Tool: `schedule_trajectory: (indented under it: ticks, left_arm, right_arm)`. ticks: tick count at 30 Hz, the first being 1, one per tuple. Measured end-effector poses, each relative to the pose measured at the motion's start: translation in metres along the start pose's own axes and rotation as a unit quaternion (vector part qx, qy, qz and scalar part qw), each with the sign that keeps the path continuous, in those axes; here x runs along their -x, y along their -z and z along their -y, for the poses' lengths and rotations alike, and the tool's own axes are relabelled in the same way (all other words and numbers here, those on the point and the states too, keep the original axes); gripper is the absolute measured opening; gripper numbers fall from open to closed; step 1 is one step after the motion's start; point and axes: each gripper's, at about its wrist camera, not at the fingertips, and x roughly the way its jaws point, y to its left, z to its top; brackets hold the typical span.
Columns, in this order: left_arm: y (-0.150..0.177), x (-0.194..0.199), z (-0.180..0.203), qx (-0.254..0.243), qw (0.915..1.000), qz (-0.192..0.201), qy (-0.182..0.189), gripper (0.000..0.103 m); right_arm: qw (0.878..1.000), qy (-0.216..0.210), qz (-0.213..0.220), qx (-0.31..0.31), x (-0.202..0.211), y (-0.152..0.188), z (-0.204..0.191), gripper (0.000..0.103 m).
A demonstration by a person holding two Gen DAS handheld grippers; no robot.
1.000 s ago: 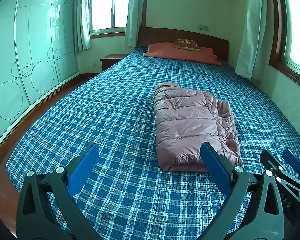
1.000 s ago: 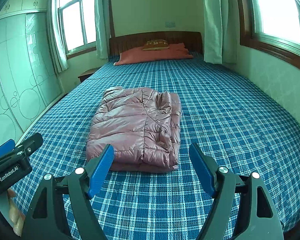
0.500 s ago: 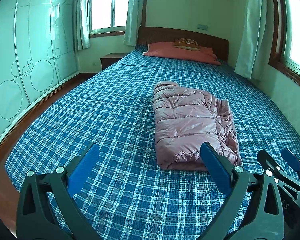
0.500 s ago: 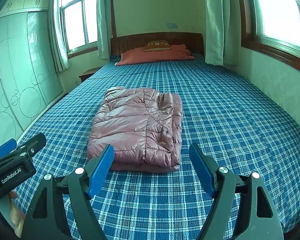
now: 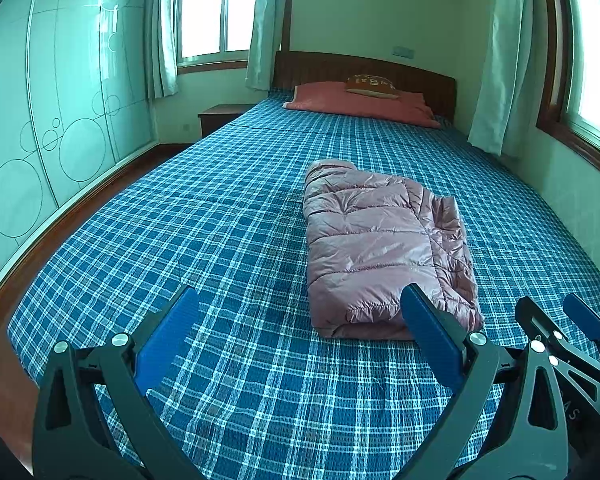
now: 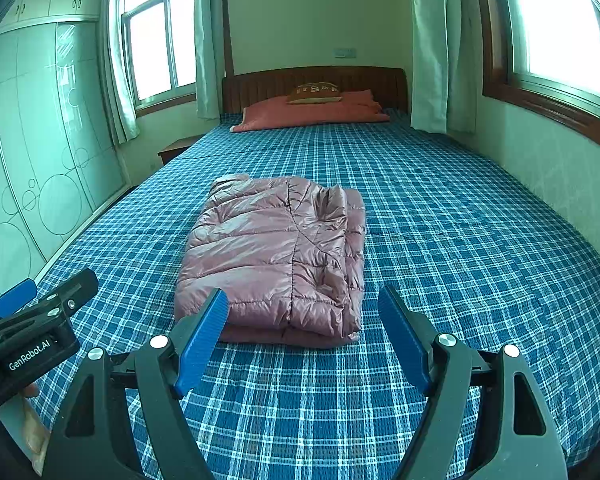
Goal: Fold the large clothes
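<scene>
Both grippers have eased back a touch; the jacket sits slightly farther off than a second ago. Left view: left gripper (image 5: 298, 316) spread wide, empty, above the bed (image 5: 204, 240); folded jacket (image 5: 380, 244) ahead to the right. Right view: right gripper (image 6: 302, 318) parted, empty; jacket (image 6: 276, 256) lies just beyond, left gripper (image 6: 40, 312) alongside.

We can read "GenRobot.AI" in white letters on the black body of the left gripper (image 6: 40, 308), seen at the lower left of the right wrist view. On the right gripper (image 5: 556, 320), in the left wrist view, we make out only the pale letters "AS"; the rest is cut off. The small cushion (image 6: 315, 93) by the headboard carries a printed pattern we cannot read.
</scene>
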Motion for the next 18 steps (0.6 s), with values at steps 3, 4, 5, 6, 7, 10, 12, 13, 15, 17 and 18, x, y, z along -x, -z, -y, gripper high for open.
schedule_trajectory:
  ticks: [3, 4, 5, 6, 7, 10, 12, 13, 15, 17, 18]
  left_arm:
    - [0.0006, 0.0001, 0.0003, 0.000, 1.0000, 0.002, 0.000, 0.101]
    - [0.0008, 0.0002, 0.0006, 0.000, 1.0000, 0.002, 0.001, 0.101]
    - [0.0010, 0.0004, 0.0010, 0.000, 1.0000, 0.002, 0.001, 0.101]
    - [0.0010, -0.0001, 0.0009, 0.001, 1.0000, 0.002, 0.002, 0.101]
    - [0.0014, 0.0004, 0.0013, 0.001, 1.0000, 0.001, 0.002, 0.101]
    - [0.0015, -0.0009, 0.0013, 0.001, 1.0000, -0.001, 0.001, 0.101]
    - [0.0013, -0.0013, 0.0018, 0.000, 1.0000, -0.003, 0.001, 0.101]
    - [0.0014, -0.0006, 0.0021, 0.001, 1.0000, -0.002, 0.001, 0.101]
    - [0.0016, -0.0007, 0.0019, 0.000, 1.0000, 0.001, 0.001, 0.101]
    - [0.0013, -0.0008, 0.0015, 0.000, 1.0000, 0.004, 0.004, 0.101]
    - [0.0016, -0.0004, 0.0015, 0.000, 1.0000, 0.004, 0.006, 0.101]
  right_arm:
    - [1.000, 0.000, -0.001, 0.000, -0.0005, 0.0010, -0.0002, 0.076]
    - [1.000, 0.000, -0.002, 0.001, -0.0007, 0.0010, -0.0002, 0.076]
    - [1.000, 0.000, -0.002, 0.001, -0.0005, 0.0009, -0.0004, 0.076]
    - [1.000, 0.000, -0.001, 0.002, -0.0006, 0.0012, -0.0005, 0.076]
    - [1.000, 0.000, -0.001, 0.002, -0.0006, 0.0012, -0.0006, 0.076]
    - [1.000, 0.000, -0.001, 0.002, -0.0004, 0.0011, -0.0007, 0.076]
    - [1.000, -0.001, -0.001, 0.002, -0.0003, 0.0010, -0.0006, 0.076]
    - [1.000, 0.000, 0.000, 0.002, -0.0003, 0.0010, -0.0007, 0.076]
    - [1.000, 0.000, 0.000, 0.002, -0.0002, 0.0007, -0.0007, 0.076]
    - [1.000, 0.001, 0.001, 0.002, -0.0002, 0.0003, -0.0003, 0.076]
    - [1.000, 0.001, 0.001, 0.003, -0.0002, 0.0003, -0.0002, 0.076]
